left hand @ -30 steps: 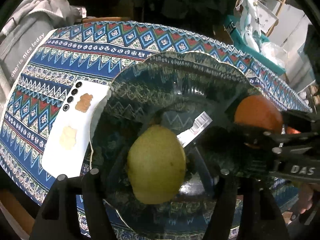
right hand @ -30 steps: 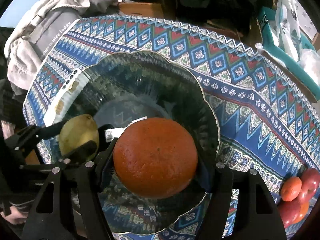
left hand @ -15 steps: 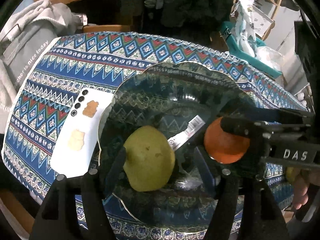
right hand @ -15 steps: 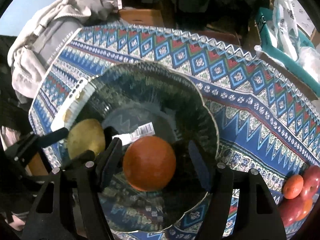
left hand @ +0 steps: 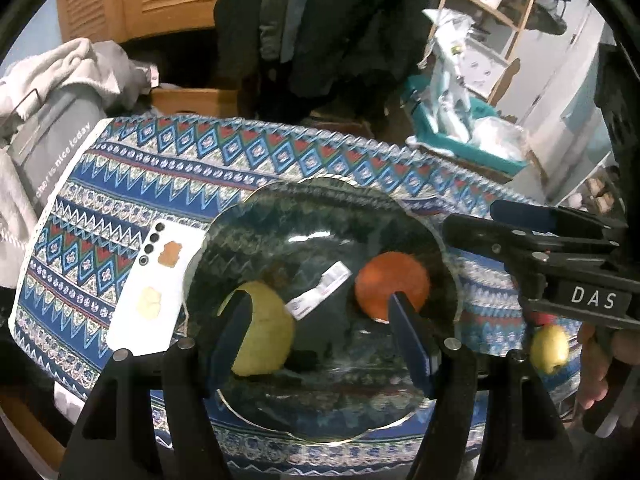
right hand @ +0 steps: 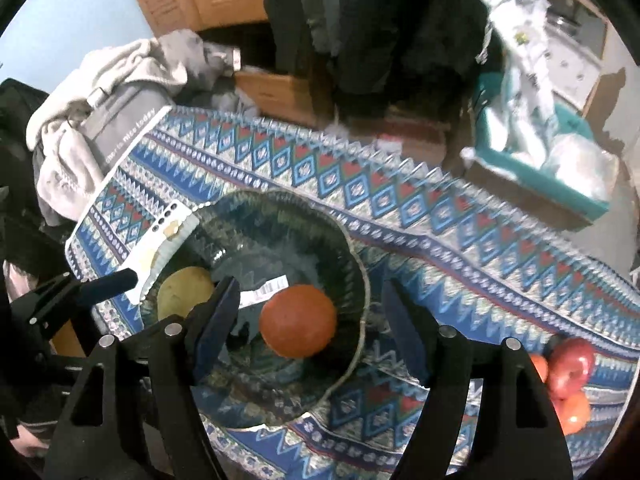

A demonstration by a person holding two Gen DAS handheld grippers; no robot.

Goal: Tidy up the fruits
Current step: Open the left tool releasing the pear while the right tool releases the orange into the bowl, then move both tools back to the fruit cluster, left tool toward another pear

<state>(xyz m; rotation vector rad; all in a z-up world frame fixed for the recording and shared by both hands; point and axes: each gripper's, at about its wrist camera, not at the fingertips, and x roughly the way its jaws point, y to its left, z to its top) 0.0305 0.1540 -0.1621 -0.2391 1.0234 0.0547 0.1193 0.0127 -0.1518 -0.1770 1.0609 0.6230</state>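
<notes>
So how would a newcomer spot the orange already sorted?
Find the dark glass bowl on the patterned tablecloth. Two fruits lie inside: the orange sits right of the barcode label, round and deep orange, unlike the yellow-green pear.

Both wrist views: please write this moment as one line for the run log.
left tongs: open, empty | right tongs: open, empty | round orange fruit, yellow-green pear: in dark glass bowl | red apples: on cloth
</notes>
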